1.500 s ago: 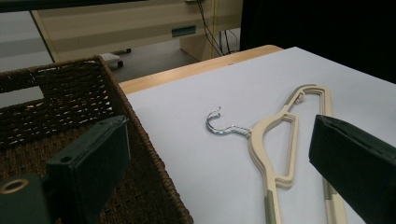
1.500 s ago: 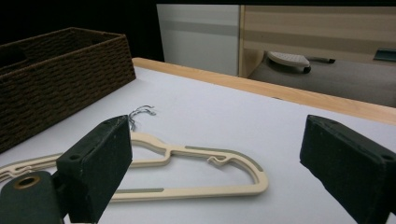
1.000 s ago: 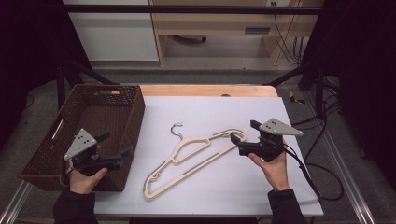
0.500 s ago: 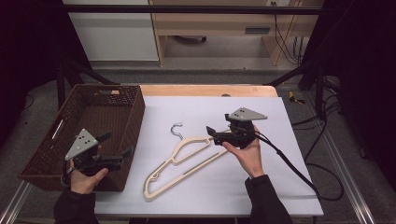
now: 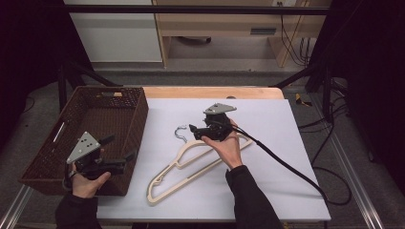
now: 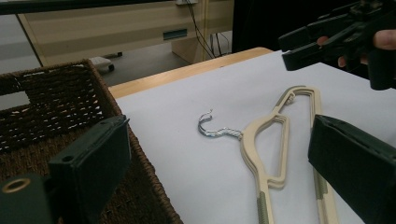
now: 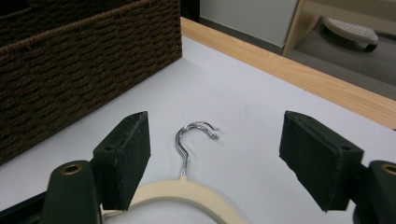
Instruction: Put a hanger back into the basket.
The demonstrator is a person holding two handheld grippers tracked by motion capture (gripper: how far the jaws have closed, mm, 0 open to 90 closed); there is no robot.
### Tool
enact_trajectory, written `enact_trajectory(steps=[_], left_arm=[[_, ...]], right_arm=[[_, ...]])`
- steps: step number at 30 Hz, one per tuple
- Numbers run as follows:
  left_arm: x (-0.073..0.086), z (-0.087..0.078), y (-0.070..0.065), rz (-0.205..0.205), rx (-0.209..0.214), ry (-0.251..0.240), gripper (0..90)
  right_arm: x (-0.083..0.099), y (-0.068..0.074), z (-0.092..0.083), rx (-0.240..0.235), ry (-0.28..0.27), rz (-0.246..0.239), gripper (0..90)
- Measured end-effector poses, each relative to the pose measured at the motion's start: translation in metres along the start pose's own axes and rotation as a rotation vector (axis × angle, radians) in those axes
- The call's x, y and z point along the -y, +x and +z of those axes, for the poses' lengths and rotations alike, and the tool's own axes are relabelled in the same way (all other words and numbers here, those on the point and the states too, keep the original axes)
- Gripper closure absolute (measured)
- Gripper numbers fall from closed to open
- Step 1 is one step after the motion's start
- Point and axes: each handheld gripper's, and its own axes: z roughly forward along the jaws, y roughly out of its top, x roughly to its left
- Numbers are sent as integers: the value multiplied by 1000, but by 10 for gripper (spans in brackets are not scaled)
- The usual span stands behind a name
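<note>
The right tool (image 5: 193, 130), centre of the high view, has its jaws spread, and they have just been closing a bit. Between them in the right gripper view are the chrome wire hook (image 7: 187, 144) and the top of the cream plastic clothes hanger (image 7: 180, 195), but the pads do not press on anything yet. So the grasp is approached, not made.

The hanger (image 5: 191, 169) lies flat on the white table (image 5: 267, 143), lower centre of the high view, hook pointing to the dark brown woven wicker basket (image 5: 95, 107) at the left.

The left tool (image 5: 125, 161), lower left of the frame, has its jaws wide apart w/ nothing between and waits beside the basket wall.

Probably left to do: close on the neck, lift, move the hanger into the basket, i.e. nearly everything.
</note>
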Motion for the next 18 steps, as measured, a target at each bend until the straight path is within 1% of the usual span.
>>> enact_trajectory(steps=[2,3,5,6,7,8,12,13,15,16,18], left_arm=[[0,1,-1,2,1,1,53],[0,1,-1,3,2,1,53],[0,2,-2,3,5,2,53],[0,2,-2,5,7,4,53],[0,2,-3,3,9,5,53],[0,3,-3,9,11,6,53],[0,4,-4,10,12,7,53],[0,4,-4,10,12,7,53],[0,3,-4,10,15,8,54],[1,4,-4,9,15,5,54],[1,4,-4,10,14,4,54]], right_arm=[[0,1,6,-12,9,4,264],[0,1,10,-13,12,-4,266],[1,2,13,-11,21,2,273],[1,3,19,-16,33,2,286],[1,3,19,-16,33,2,286],[1,4,25,-13,51,-3,294],[2,4,36,-24,68,-2,346],[2,4,36,-24,68,-2,346],[5,5,45,-22,89,-12,362],[5,6,48,-22,100,-6,368],[7,6,53,-21,107,-8,377]])
